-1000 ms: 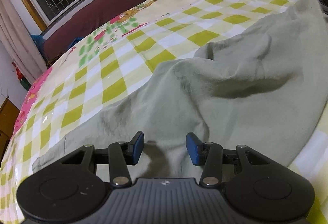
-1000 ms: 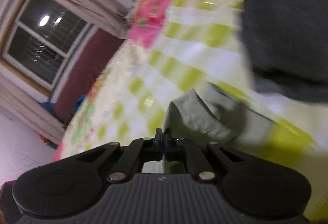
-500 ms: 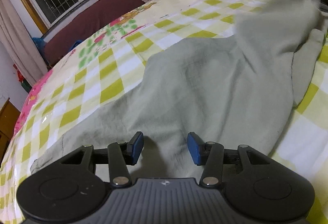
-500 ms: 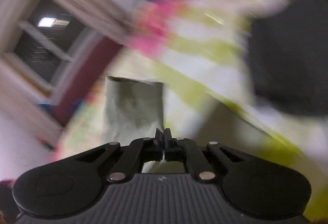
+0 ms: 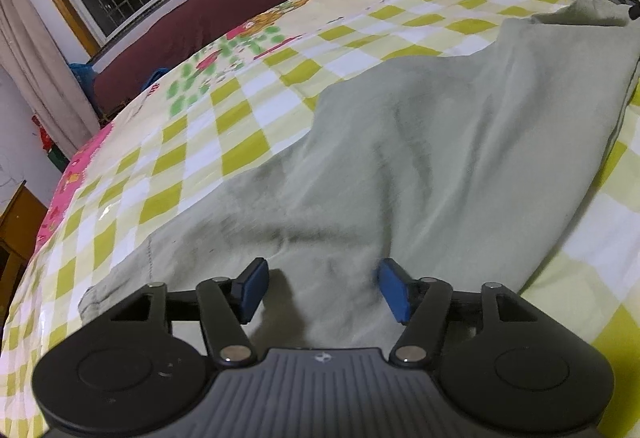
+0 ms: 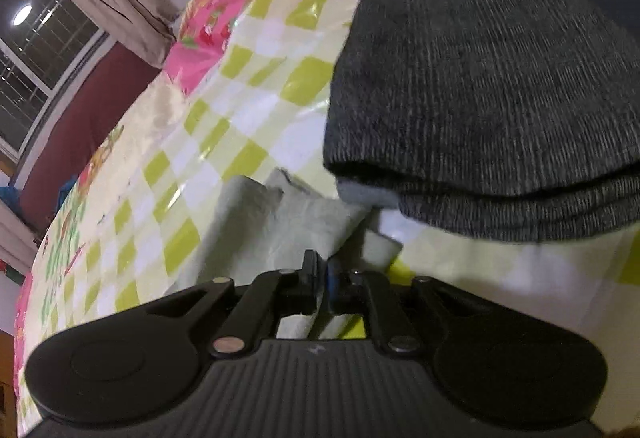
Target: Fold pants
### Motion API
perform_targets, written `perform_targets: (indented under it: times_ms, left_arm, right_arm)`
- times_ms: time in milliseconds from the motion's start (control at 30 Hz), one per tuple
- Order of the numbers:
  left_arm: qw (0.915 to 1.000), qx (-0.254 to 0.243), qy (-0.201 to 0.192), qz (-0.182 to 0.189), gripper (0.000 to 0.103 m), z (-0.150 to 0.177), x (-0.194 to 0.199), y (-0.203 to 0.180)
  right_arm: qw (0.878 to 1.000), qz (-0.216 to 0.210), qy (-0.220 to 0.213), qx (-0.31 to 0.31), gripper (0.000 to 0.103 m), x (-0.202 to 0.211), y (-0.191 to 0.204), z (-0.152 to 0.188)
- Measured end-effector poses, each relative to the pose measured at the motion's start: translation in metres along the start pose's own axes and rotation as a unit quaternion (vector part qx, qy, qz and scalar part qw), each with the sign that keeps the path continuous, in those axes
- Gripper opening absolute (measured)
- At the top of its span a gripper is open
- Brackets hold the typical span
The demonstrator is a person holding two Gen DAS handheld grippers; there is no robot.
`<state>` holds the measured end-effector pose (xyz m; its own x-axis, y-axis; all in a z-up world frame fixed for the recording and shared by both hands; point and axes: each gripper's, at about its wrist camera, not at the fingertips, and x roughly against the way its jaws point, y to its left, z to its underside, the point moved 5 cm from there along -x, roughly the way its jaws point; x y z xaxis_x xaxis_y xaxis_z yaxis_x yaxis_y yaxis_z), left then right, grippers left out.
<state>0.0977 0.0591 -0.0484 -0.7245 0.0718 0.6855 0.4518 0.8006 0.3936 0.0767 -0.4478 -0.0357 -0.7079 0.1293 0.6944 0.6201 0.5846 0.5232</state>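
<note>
Pants point(image 5: 420, 165): pale grey-green, spread along the checked bed cover point(image 5: 200, 157), with soft wrinkles in the middle; the far end reaches toward the right side of the bed.
Left gripper point(image 5: 322, 288): its blue pads point(image 5: 394, 294) are spread wide apart, low over the near end of the pants, holding nothing.
Right gripper point(image 6: 320, 272): the fingers are pressed together on a small bunch of the pale cloth point(image 6: 280, 222), at the far end of the pants.
Neighbour: a folded dark grey knit garment point(image 6: 492, 89) lies just beside the pinched end; I cannot tell if they touch.
Handling: the cloth looks thin, light and very soft, so it probably sags and wrinkles when lifted, and a small pinch may slip out.
Where to hold: I think the stitched hem or waistband edge point(image 5: 148, 258) is best, because it is thicker, one gripper at each corner to keep the fold straight.
</note>
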Motion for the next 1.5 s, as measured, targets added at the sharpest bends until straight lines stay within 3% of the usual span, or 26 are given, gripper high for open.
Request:
perform_targets:
  times_ms: [133,267,333,433,533,600,667,800,900,1033,1100,1200,1300,1400,1500]
  left_arm:
    - [0.9998,0.017,0.002,-0.011,0.081,0.008,0.003,0.010]
    - [0.9990,0.031,0.005,-0.033,0.081,0.014,0.009,0.019]
    - [0.9986,0.037,0.008,-0.037,0.082,0.021,0.013,0.024]
    - [0.9979,0.042,0.011,-0.048,0.082,0.030,0.020,0.032]
    - [0.9970,0.054,0.014,-0.053,0.082,0.038,0.029,0.043]
    - [0.9964,0.064,0.010,-0.054,0.081,0.041,0.035,0.050]
    - [0.9957,0.074,0.005,-0.056,0.081,0.043,0.040,0.057]
    - [0.9941,0.089,-0.009,-0.062,0.081,0.047,0.049,0.070]
    - [0.9921,0.105,-0.015,-0.068,0.081,0.056,0.056,0.087]
    - [0.9868,0.132,-0.007,-0.094,0.081,0.079,0.061,0.112]
    - [0.9814,0.158,0.007,-0.108,0.081,0.094,0.055,0.125]
    - [0.9770,0.180,0.015,-0.113,0.081,0.108,0.045,0.137]
    - [0.9768,0.171,0.024,-0.126,0.081,0.117,0.030,0.142]
    - [0.9754,0.179,0.034,-0.125,0.083,0.125,0.017,0.151]
    - [0.9736,0.186,0.038,-0.127,0.084,0.135,0.015,0.163]
  right_arm:
    - [1.000,-0.007,0.003,0.003,0.009,0.009,-0.001,0.007]
    - [1.000,0.018,-0.008,0.021,0.009,0.011,0.002,0.008]
    - [0.997,0.041,-0.028,0.065,0.009,0.019,0.014,0.009]
    - [0.985,0.024,-0.037,0.166,0.009,0.032,0.054,0.021]
    - [0.971,-0.033,-0.014,0.238,0.009,0.033,0.106,0.045]
    - [0.960,-0.095,0.034,0.262,0.011,0.026,0.143,0.071]
    - [0.944,-0.142,0.069,0.290,0.020,0.019,0.178,0.099]
    - [0.927,-0.167,0.108,0.317,0.022,0.003,0.218,0.134]
    - [0.899,-0.180,0.129,0.378,0.022,0.003,0.247,0.170]
    - [0.843,-0.239,0.156,0.455,0.022,0.012,0.299,0.234]
    - [0.821,-0.263,0.172,0.476,0.023,0.011,0.330,0.264]
    - [0.775,-0.299,0.195,0.521,0.026,0.005,0.382,0.318]
    - [0.743,-0.301,0.217,0.556,0.029,-0.008,0.419,0.369]
    - [0.734,-0.274,0.257,0.566,0.030,-0.029,0.433,0.414]
    - [0.722,-0.275,0.240,0.588,0.030,-0.025,0.442,0.446]
